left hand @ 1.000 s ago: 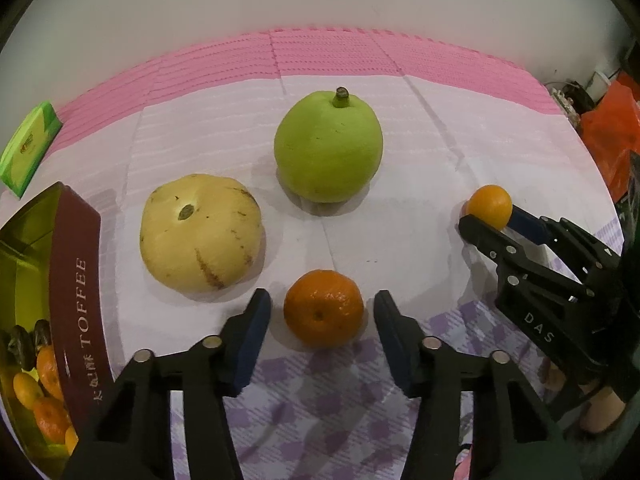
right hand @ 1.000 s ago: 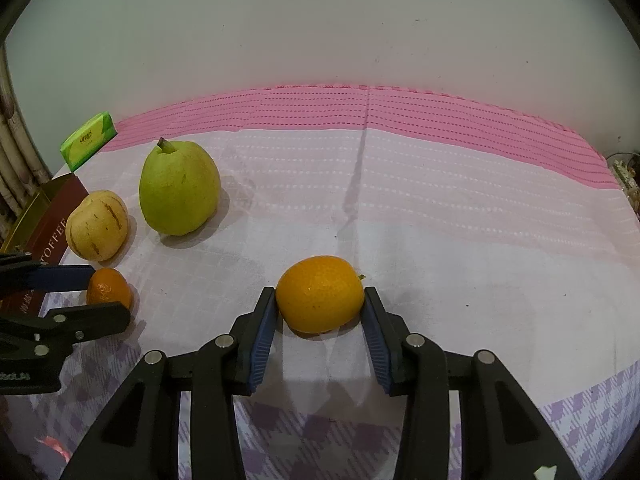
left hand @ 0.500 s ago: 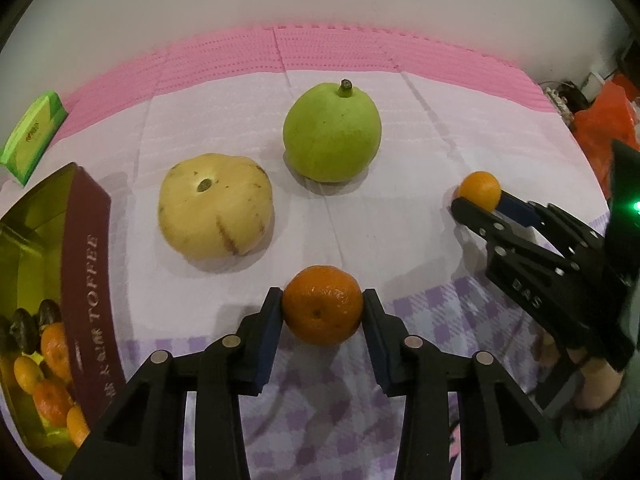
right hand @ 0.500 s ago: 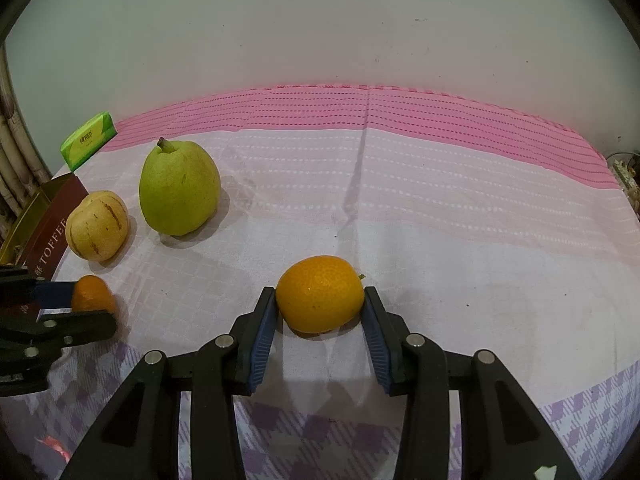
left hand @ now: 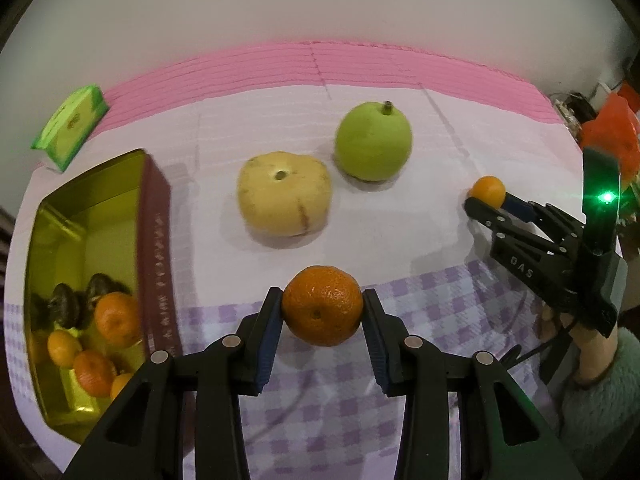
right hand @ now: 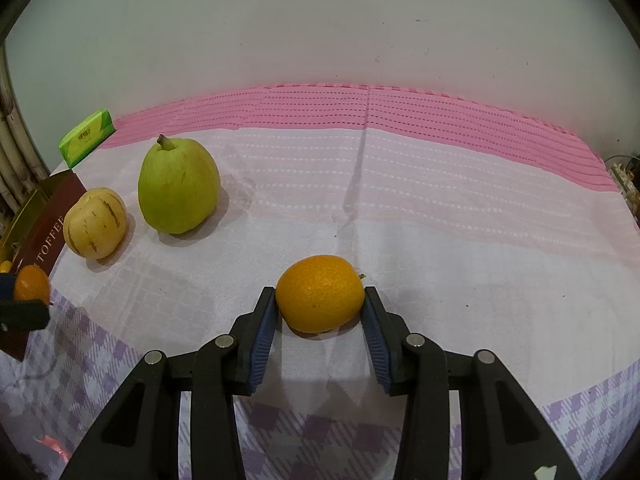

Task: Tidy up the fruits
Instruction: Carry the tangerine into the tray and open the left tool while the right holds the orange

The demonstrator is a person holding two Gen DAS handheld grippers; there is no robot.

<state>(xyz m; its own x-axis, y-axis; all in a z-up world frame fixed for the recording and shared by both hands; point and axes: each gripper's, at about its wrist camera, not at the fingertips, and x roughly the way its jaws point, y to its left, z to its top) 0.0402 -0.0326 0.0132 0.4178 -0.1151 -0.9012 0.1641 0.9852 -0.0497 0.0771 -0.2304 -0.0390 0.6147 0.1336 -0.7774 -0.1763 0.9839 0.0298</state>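
Mandarin [left hand: 322, 305] now lifted, underside hidden

My two wrist cameras sit low and close over the tabletop [right hand: 440, 216], facing its far edge; both share the pear [left hand: 373, 142] and melon [right hand: 95, 223].

1 pear [left hand: 373, 142], 1 yellow melon [left hand: 284, 194], approx 6 oranges [left hand: 322, 306], 1 tin [left hand: 158, 240].

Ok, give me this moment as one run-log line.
left gripper: shut on mandarin | right gripper: shut on orange | tin: open, holds fruit | pear, yellow melon: on cloth
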